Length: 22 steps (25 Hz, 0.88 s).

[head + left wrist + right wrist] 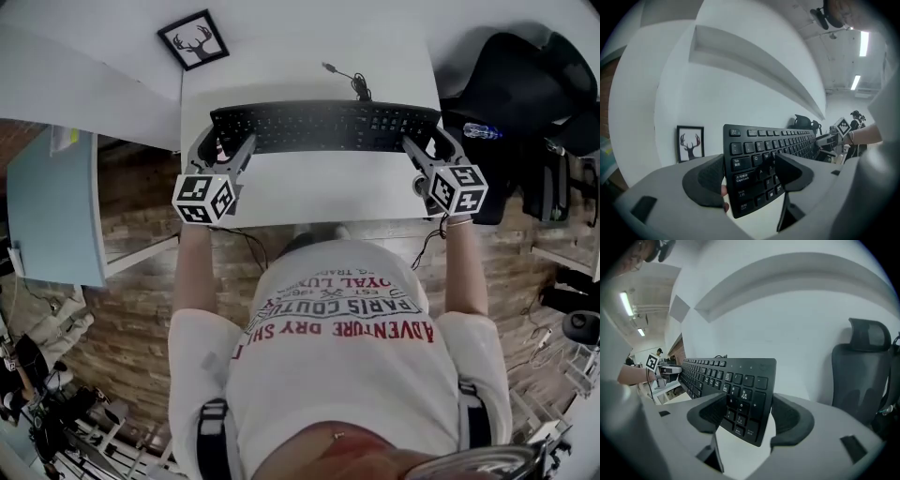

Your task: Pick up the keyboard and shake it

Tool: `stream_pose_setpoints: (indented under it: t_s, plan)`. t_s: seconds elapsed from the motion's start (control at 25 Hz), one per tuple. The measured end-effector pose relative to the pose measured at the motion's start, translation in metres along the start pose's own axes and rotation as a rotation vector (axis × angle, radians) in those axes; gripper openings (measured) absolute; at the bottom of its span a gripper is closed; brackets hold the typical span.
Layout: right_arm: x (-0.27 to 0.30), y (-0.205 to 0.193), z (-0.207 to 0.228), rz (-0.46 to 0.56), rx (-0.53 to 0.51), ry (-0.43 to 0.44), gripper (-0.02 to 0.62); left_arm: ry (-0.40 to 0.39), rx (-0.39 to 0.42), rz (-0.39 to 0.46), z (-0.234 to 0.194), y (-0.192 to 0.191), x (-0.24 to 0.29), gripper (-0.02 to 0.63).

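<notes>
A long black keyboard (323, 126) lies crosswise over the white table (319, 192), its cable (349, 77) trailing toward the wall. My left gripper (228, 150) is shut on its left end; in the left gripper view the pads (705, 180) clamp the Tab and Caps Lock corner of the keyboard (764, 145). My right gripper (424, 150) is shut on the number-pad end, and in the right gripper view that end of the keyboard (740, 380) sits between the two pads (787, 416). Whether the keyboard rests on the table or hangs just above it, I cannot tell.
A framed deer picture (194, 39) leans at the table's back left corner. A black office chair (520, 84) stands right of the table, with a water bottle (483, 131) beside it. A light blue panel (52, 206) stands to the left. The person's torso is close to the table's front edge.
</notes>
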State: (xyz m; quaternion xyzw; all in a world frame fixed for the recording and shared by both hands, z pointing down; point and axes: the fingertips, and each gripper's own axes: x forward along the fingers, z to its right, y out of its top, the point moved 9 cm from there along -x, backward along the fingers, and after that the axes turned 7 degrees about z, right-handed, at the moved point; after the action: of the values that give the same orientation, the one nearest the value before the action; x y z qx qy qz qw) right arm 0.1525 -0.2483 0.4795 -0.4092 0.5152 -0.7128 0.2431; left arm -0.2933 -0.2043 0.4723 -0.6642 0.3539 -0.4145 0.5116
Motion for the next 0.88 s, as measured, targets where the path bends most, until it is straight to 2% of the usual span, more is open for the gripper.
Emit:
stream_pose_setpoints:
  t_s: [0.12, 0.4, 0.68, 0.88]
  plan:
    - [-0.007, 0.03, 0.002, 0.109, -0.06, -0.009, 0.304, -0.006, 0.06, 0.124, 0.008, 0.035, -0.003, 0.344]
    - [-0.03, 0.069, 0.005, 0.352, -0.197, -0.047, 0.304, -0.019, 0.172, 0.31, 0.028, 0.088, -0.012, 0.344]
    - [-0.056, 0.087, -0.002, 0.566, -0.396, -0.109, 0.304, -0.047, 0.239, 0.377, 0.042, 0.099, -0.023, 0.342]
    - [-0.066, 0.095, 0.0, 0.622, -0.493, -0.155, 0.304, -0.065, 0.276, 0.392, 0.05, 0.089, -0.022, 0.33]
